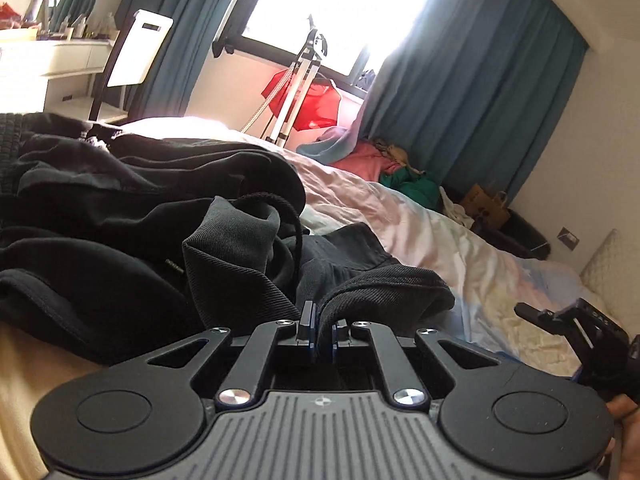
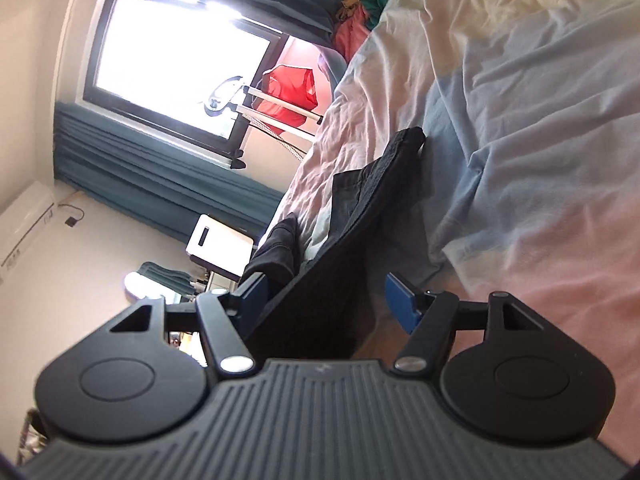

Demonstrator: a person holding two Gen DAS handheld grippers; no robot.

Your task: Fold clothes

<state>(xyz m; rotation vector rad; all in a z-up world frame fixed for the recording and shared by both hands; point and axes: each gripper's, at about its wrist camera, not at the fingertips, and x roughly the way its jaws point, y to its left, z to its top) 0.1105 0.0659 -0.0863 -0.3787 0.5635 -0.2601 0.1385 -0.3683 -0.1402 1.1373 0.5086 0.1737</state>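
A dark grey drawstring garment (image 1: 240,248) lies crumpled on the bed among other black clothes (image 1: 100,184). My left gripper (image 1: 321,330) is shut on a fold of the dark garment at its near edge. In the right wrist view, rolled sideways, my right gripper (image 2: 332,300) is open, and a band of the dark garment (image 2: 360,208) runs between its blue pads (image 2: 402,300) without being pinched. The right gripper also shows at the right edge of the left wrist view (image 1: 576,320).
The bed has a pastel pink, blue and cream cover (image 1: 460,248). Coloured clothes (image 1: 384,164) are piled at its far end by teal curtains (image 1: 472,92). A garment steamer with a red item (image 1: 316,100) stands by the window. A white chair (image 1: 140,48) and desk are at the left.
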